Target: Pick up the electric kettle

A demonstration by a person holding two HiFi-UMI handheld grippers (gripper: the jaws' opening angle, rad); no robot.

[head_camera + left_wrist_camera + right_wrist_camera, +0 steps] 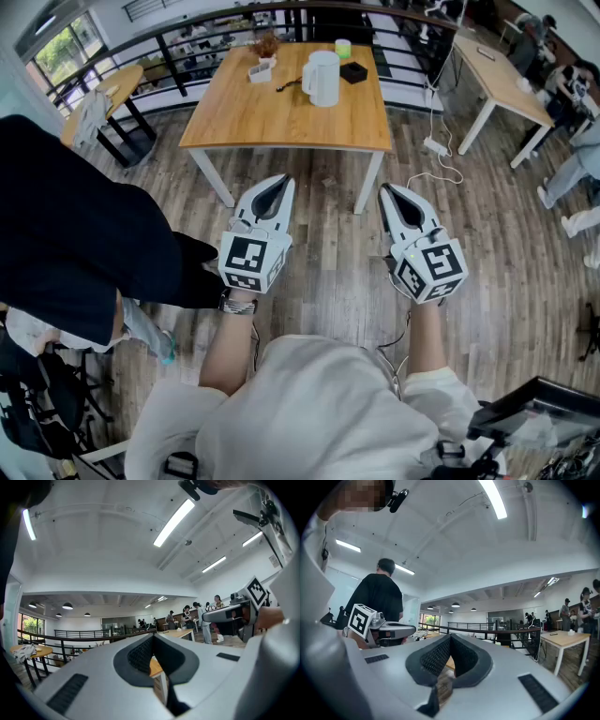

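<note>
The white electric kettle stands upright at the far side of a wooden table, well ahead of both grippers. My left gripper is held level over the floor short of the table, its jaws shut on nothing. My right gripper hangs beside it, also shut and empty. In the left gripper view the left gripper shows closed tips, with the right gripper off to the side. In the right gripper view the right gripper is closed. The kettle is hidden in both gripper views.
On the table by the kettle lie a black box, a green cup and a small white container. A person in black stands close at the left. A second table, a floor power strip and a railing surround the area.
</note>
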